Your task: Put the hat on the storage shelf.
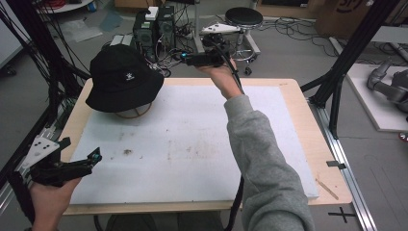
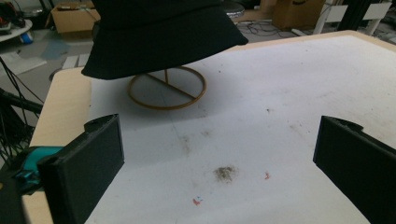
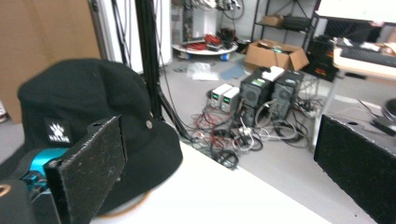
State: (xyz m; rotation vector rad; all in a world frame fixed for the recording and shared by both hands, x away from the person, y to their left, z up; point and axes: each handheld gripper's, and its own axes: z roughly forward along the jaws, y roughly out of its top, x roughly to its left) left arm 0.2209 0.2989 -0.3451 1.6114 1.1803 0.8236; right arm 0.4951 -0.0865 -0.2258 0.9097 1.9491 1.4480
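We see a black bucket hat [image 1: 124,79] perched on a ring-based wooden stand [image 2: 166,88] at the far left of the counter [image 1: 298,103], on the white foam sheet [image 1: 192,139] that covers most of it. The hat is soft and dark, with a downturned brim all round, a small white logo patch on its crown and a metal eyelet on its side, clear in the right gripper view [image 3: 93,126]. Its brim hangs above the stand's round hoop without touching the sheet.

Our right hand-held gripper [image 1: 185,57] is raised over the far edge of the counter, just beside the hat, its jaws spread wide with nothing between them. Our left hand-held gripper [image 1: 96,156] hovers at the near left corner, well apart from the hat, jaws likewise spread and empty. The sheet shows a few smudges and crumbs.
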